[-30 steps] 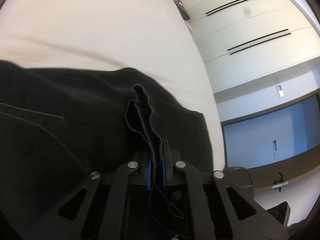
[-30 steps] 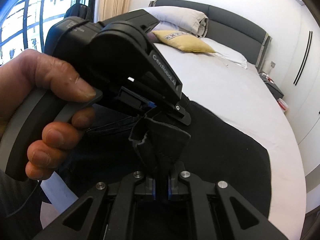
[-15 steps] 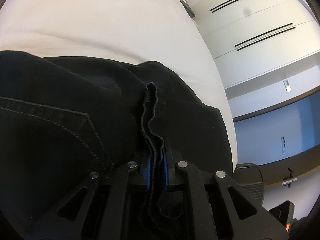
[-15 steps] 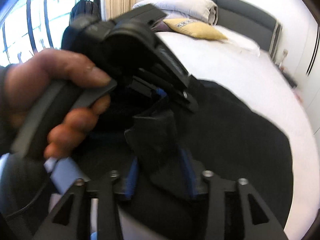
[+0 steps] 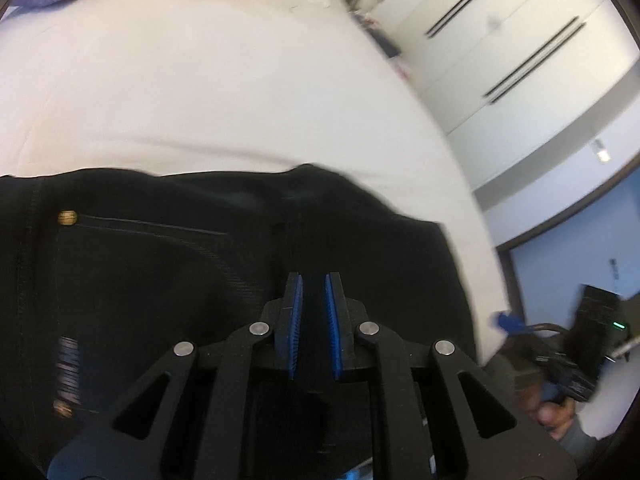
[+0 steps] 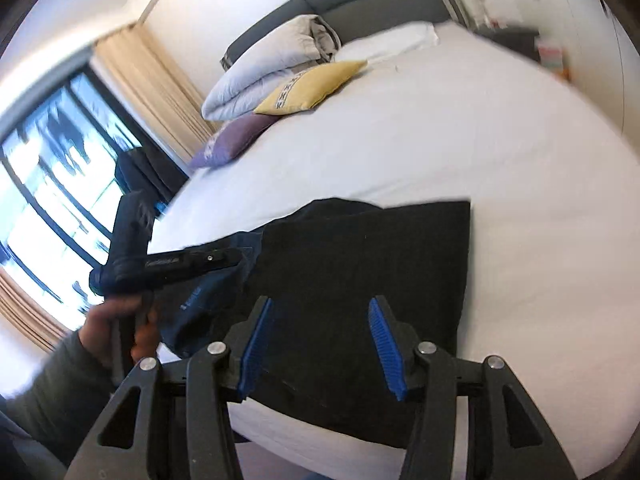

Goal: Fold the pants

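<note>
The black pants (image 6: 360, 272) lie folded flat on the white bed (image 6: 460, 132), near its front edge. In the left wrist view the pants (image 5: 160, 272) fill the lower left, with a pocket seam and a brass rivet showing. My left gripper (image 5: 313, 280) hovers over the pants with its blue pads a narrow gap apart and nothing between them. It also shows in the right wrist view (image 6: 236, 258), at the pants' left edge. My right gripper (image 6: 320, 304) is wide open and empty, above the pants' near edge.
Pillows lie at the head of the bed: a grey folded duvet (image 6: 276, 60), a yellow cushion (image 6: 316, 84) and a purple cushion (image 6: 236, 140). A window with curtains (image 6: 52, 208) is at left. White wardrobe doors (image 5: 520, 52) stand beyond the bed's right side.
Both grippers have let go of the pants fabric they pinched. The right gripper opened wide and pulled back; the left opened slightly. The pants now lie flat.
</note>
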`<state>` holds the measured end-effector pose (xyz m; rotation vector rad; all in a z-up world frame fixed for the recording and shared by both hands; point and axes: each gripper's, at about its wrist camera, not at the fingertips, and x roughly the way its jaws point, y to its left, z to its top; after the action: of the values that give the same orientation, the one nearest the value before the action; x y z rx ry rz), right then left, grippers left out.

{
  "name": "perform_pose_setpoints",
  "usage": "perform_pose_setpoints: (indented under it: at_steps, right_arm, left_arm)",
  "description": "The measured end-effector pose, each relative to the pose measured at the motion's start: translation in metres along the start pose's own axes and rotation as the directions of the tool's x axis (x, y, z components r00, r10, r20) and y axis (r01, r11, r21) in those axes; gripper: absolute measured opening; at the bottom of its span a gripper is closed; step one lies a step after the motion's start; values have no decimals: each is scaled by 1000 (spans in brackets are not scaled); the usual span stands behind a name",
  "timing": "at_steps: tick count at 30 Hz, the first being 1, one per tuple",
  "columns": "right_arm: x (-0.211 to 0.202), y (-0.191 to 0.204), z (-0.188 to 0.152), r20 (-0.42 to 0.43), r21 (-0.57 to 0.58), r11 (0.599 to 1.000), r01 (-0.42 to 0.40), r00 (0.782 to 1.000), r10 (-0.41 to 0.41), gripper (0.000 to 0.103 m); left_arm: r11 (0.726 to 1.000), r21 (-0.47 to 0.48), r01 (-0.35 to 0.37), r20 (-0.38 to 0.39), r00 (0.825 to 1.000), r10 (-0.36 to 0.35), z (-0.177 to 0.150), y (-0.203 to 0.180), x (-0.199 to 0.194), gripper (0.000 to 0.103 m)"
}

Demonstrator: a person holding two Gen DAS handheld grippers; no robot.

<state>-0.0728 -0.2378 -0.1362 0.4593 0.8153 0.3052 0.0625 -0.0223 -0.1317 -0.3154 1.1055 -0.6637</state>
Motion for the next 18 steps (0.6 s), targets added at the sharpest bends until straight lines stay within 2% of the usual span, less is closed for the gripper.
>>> perform_pose_setpoints:
  at_steps: [2,4,5,6,7,9,10,12,14,15,16,17,18]
  right_arm:
    - [20,-17,-3,-53,65,997,-41,998,44,53]
    - [36,-30,-29,-127,126,992,-19,991,35,53]
    - [41,-38,-41,-138,138,990,-22,990,41,53]
    - [39,-41,-48,-111,122,992,-42,992,56,53]
    - [31,-41,-54,-88,96,994,-53,994,62,52]
    - [21,-40,-57,-102,71,996,-54,993,61,52]
    - [19,-42,-54,-113,60,997,-52,992,59,52]
    - [10,-43,-43,-140,66,997,-43,989,52,52]
    - [0,-37,-25,-99,51,996,-71,992,76,53]
    - [-7,-35,-17,-63,41,994,-99,993,102,54]
    - [-9,-31,-5,-35,36,991,-129,991,130,61]
    - [-4,-29,9,-13,39,986,-162,987,163,68]
    - [3,-29,20,-5,47,983,-180,984,180,68]
  left_arm:
    - [998,36,50,-47,998,-48,-8,-20,17,11]
    - [998,54,42,-125,992,-35,-22,-28,43,11]
    - [999,36,37,-153,988,-31,-30,-25,54,11]
    - [999,-15,51,-170,984,-52,-40,-17,63,11]
    - [996,-50,77,-158,984,-84,-45,-11,64,11]
    - [983,-117,140,-113,982,-153,-60,1,57,11]
    - [982,-118,150,-102,982,-162,-65,2,57,11]
    - [984,-105,145,-86,984,-154,-74,2,48,11]
    - [987,-99,123,-68,989,-130,-78,0,37,11]
    - [992,-87,91,-50,994,-95,-77,-5,32,11]
    - [997,-66,50,-21,998,-51,-73,-12,26,11]
    - [997,-56,49,3,999,-49,-68,-17,23,11]
    - [995,-50,82,28,996,-81,-63,-24,22,11]
